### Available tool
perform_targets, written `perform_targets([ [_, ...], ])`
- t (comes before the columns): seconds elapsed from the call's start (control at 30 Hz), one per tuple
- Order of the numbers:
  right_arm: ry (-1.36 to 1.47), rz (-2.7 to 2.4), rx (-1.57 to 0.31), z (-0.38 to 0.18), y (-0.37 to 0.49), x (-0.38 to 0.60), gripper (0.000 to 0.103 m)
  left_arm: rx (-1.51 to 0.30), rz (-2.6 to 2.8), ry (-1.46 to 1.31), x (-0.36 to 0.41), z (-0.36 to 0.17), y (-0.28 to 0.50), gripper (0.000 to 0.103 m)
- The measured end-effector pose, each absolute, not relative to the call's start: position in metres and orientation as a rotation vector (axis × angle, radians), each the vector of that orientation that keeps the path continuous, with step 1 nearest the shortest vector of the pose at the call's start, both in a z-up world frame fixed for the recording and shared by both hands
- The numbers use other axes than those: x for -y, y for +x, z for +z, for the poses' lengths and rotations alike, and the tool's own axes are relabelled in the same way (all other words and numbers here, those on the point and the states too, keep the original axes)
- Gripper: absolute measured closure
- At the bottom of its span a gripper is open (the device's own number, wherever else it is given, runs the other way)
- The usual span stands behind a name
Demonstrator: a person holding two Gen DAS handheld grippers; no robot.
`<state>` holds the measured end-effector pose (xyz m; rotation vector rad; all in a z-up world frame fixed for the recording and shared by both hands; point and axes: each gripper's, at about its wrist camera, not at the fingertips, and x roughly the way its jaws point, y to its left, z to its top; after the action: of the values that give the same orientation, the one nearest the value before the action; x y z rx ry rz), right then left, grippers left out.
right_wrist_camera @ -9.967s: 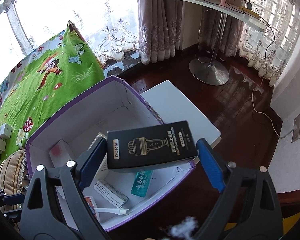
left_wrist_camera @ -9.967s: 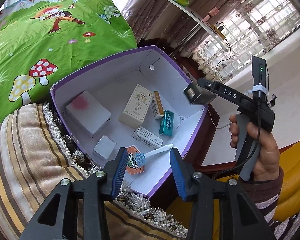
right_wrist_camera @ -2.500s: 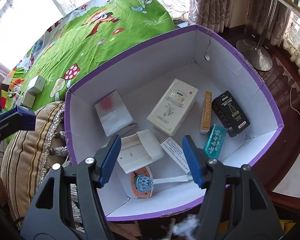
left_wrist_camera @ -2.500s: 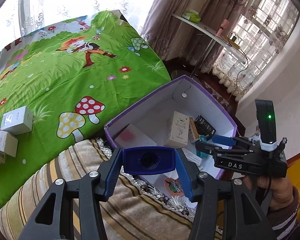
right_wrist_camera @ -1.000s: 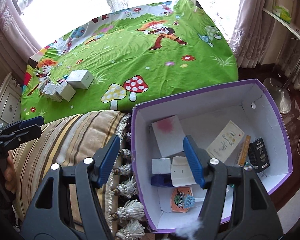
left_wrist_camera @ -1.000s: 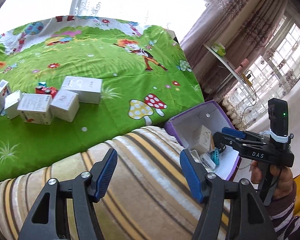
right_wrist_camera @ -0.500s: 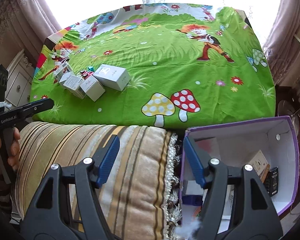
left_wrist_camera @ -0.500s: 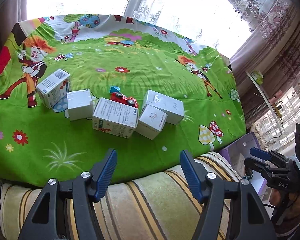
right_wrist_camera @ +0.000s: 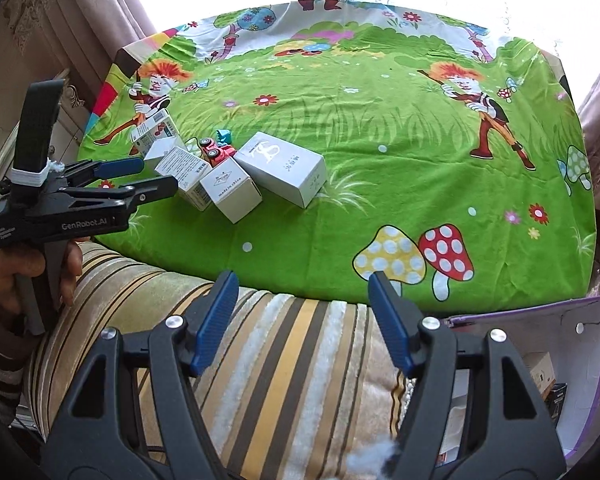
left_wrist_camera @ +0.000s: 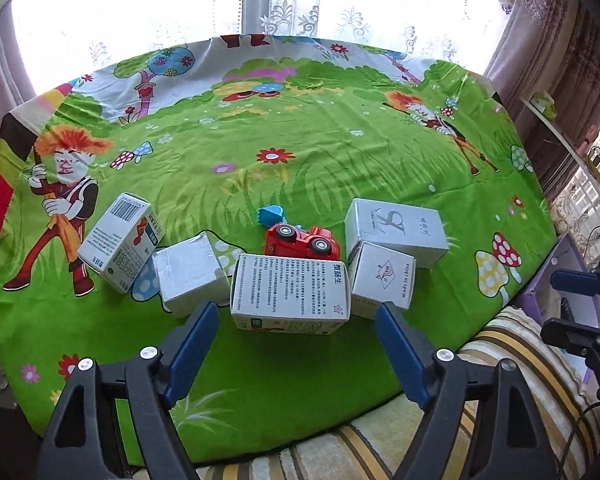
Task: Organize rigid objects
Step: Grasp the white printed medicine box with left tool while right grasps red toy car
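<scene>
Purple box point(right_wrist_camera: 588, 380) is seen only lower right in the right view. White cartons point(left_wrist_camera: 288, 292) and a red car point(left_wrist_camera: 300, 240) are crowded centre frame before the left gripper point(left_wrist_camera: 296, 340), whose jaws have just been widening with nothing between; the right gripper point(right_wrist_camera: 300, 320) is held apart, empty.

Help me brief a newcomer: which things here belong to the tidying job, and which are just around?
Job: five white cartons, red toy truck, purple storage box, left claw, right claw.

Around: cartoon green sheet, striped cushion, lace curtains.
</scene>
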<state>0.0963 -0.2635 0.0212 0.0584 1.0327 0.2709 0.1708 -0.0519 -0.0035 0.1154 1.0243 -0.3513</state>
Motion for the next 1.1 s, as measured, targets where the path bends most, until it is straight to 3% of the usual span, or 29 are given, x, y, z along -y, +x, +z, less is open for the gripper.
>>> perform_targets([
  [0.5,0.073,0.334,-0.970,0.033,0.161,0.239,0.027,-1.094,-0.343,0.165,0.055,-0.026,0.189,0.021],
  [0.57,0.046,0.375,-0.969,0.030,0.165,0.229,0.027,-1.101,-0.351,0.162,0.055,-0.028,0.191,0.024],
  [0.6,0.032,0.390,-0.969,0.029,0.166,0.224,0.027,-1.104,-0.360,0.154,0.054,-0.029,0.192,0.031],
  [0.73,-0.024,0.461,-0.958,0.024,0.170,0.204,0.027,-1.104,-0.367,0.125,0.049,-0.027,0.189,0.032],
  [1.1,-0.169,0.652,-0.963,0.010,0.185,0.141,0.027,-1.058,-0.231,-0.029,-0.014,-0.003,0.147,0.033],
])
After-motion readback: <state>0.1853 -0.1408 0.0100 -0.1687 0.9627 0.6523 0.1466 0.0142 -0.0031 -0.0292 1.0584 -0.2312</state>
